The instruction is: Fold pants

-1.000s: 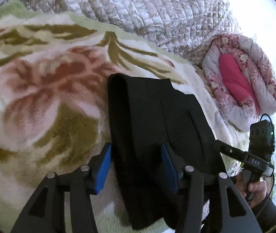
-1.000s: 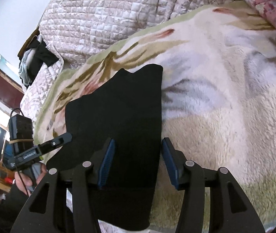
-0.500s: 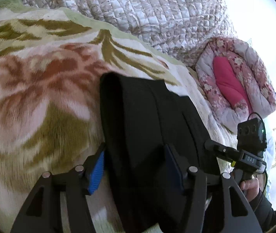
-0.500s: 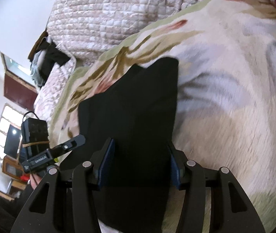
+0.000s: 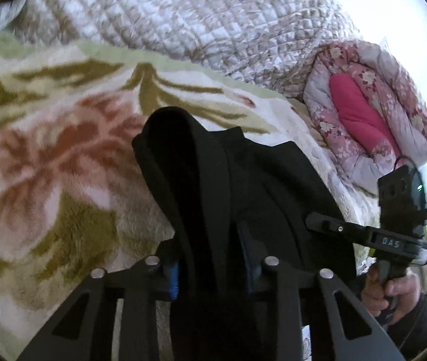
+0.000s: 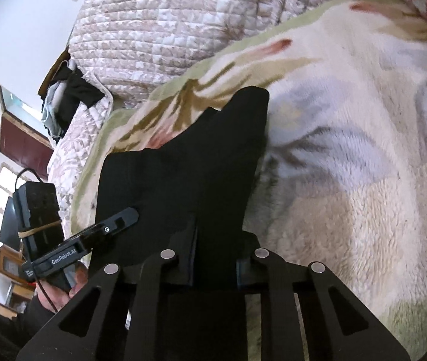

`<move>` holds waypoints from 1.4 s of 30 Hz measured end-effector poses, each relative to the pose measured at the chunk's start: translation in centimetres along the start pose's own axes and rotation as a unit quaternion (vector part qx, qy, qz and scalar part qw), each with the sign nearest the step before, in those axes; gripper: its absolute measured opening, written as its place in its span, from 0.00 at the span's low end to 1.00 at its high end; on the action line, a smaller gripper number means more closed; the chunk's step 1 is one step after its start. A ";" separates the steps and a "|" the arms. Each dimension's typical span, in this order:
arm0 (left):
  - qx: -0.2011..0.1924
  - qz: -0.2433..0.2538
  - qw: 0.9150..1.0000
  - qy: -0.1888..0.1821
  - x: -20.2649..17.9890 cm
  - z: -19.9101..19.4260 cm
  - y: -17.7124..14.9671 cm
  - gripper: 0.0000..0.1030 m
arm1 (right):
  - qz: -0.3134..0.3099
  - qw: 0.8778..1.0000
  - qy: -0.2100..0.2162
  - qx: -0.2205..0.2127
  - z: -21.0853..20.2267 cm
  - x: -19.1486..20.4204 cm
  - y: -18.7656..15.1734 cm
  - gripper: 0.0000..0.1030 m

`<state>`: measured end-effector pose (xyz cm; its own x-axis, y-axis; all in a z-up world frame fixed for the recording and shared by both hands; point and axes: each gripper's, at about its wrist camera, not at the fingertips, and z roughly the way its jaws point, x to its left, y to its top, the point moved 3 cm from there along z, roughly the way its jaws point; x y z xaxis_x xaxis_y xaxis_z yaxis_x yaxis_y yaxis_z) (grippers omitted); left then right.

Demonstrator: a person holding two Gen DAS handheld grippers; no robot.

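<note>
Two quilts: a grey quilted one (image 5: pixel 213 15) heaped behind, a pink floral one (image 5: pixel 373 108) rolled beside it.
Blanket: fleecy floral blanket (image 5: pixel 48 165) covering the bed.
Pants: black pants (image 6: pixel 189 174) lying folded on the blanket.
Left claw (image 5: pixel 210 258): just closed, clenched on the pants' near edge.
Right claw (image 6: pixel 216 258): just closed, grasping the other near corner.
</note>
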<state>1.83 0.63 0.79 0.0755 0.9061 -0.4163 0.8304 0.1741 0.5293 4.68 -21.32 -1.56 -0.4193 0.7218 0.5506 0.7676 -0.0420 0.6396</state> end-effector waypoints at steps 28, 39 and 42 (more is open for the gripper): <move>-0.068 0.034 0.994 0.076 5.0 -4.0 10.0 0.22 | -0.080 0.996 0.041 -0.014 6.2 8.8 9.3 0.16; -0.020 -0.035 0.993 0.109 12.2 1.0 9.8 0.37 | -0.061 0.996 -0.061 0.011 9.8 3.4 10.6 0.30; -0.038 -0.054 0.990 0.124 14.0 -0.3 8.9 0.37 | -0.064 0.995 -0.081 -0.010 8.1 3.0 10.8 0.30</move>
<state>10.10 14.95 -0.16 -0.1577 0.9458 -0.2840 0.7814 0.2953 0.5497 15.68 -14.05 2.67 -0.4281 0.8234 0.3724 0.7027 0.0442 0.7101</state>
